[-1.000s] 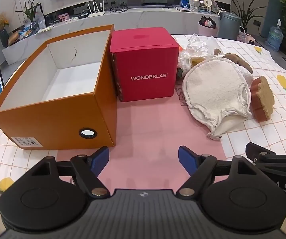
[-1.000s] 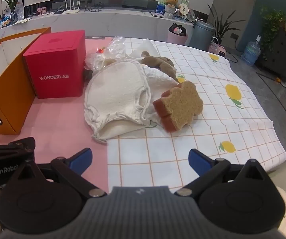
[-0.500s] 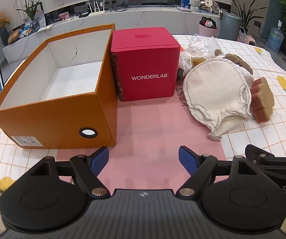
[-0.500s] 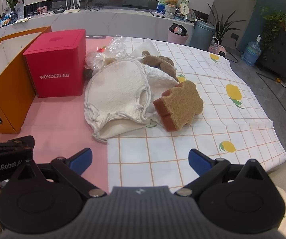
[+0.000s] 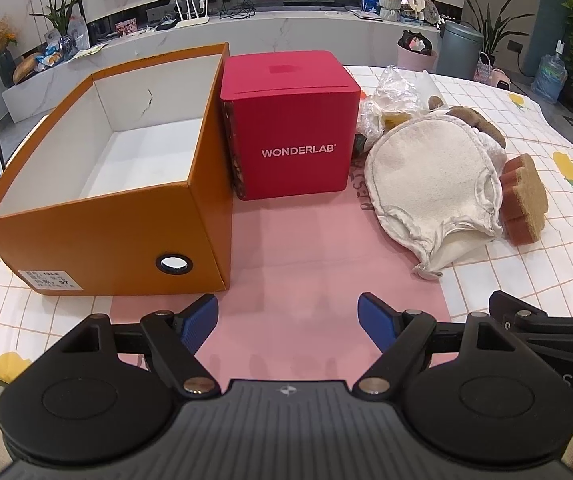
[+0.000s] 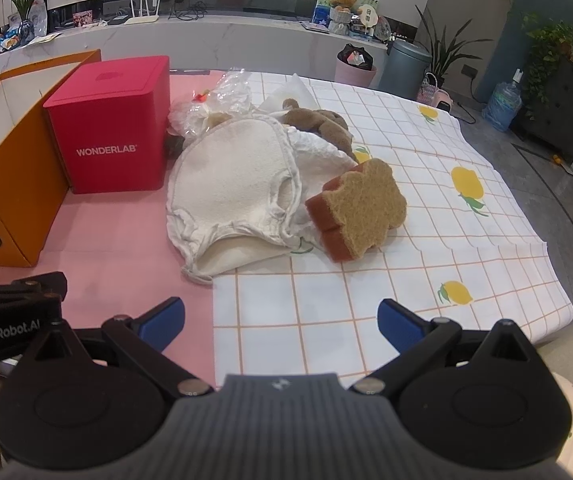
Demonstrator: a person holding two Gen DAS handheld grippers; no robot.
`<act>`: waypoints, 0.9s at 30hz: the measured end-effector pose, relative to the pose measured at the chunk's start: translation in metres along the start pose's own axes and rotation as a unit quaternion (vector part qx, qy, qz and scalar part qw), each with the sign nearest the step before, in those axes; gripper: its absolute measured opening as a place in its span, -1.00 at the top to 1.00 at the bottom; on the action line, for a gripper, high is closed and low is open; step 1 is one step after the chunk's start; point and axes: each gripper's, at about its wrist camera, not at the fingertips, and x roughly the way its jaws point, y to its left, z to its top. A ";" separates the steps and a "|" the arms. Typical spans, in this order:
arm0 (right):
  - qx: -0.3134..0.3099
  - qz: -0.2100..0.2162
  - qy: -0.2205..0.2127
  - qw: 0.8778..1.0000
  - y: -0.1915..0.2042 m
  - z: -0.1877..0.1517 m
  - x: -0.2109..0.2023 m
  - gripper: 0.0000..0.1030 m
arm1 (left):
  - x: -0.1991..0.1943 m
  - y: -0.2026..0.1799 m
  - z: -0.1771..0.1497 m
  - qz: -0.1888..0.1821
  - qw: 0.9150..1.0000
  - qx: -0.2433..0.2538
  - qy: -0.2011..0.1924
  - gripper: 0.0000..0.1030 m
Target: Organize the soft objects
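On the table, right of the red box [image 5: 300, 136], lies the soft pile: cream cloth [image 6: 232, 184], bear-shaped sponge [image 6: 360, 208], brown plush [image 6: 318, 122]. Orange box [image 5: 98, 200] stands open at far left, apparently empty. Left gripper [image 5: 288, 316] and right gripper [image 6: 280, 320] hover near, jaws wide apart, holding nothing. Recommended: take the sponge first, gripping across its thickness, clear of the cloth.
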 end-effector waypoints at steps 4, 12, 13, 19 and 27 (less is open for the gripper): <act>-0.001 0.001 -0.001 1.000 0.000 0.000 0.000 -0.95 | 0.002 0.002 0.000 -0.004 1.000 -0.003 0.004 -0.81; -0.001 0.000 -0.001 1.000 0.000 0.000 0.000 -0.95 | 0.003 0.000 -0.001 -0.004 1.000 0.001 0.003 -0.81; -0.001 0.000 -0.001 1.000 0.000 0.000 0.000 -0.95 | 0.003 0.000 -0.001 -0.004 1.000 0.001 0.003 -0.81; -0.001 0.001 0.002 1.000 0.000 -0.001 0.001 -0.95 | 0.001 0.002 0.000 -0.004 1.000 -0.004 0.000 -0.81; -0.001 0.000 0.001 1.000 0.001 -0.001 0.002 -0.95 | 0.002 0.001 -0.001 -0.004 1.000 0.002 0.001 -0.81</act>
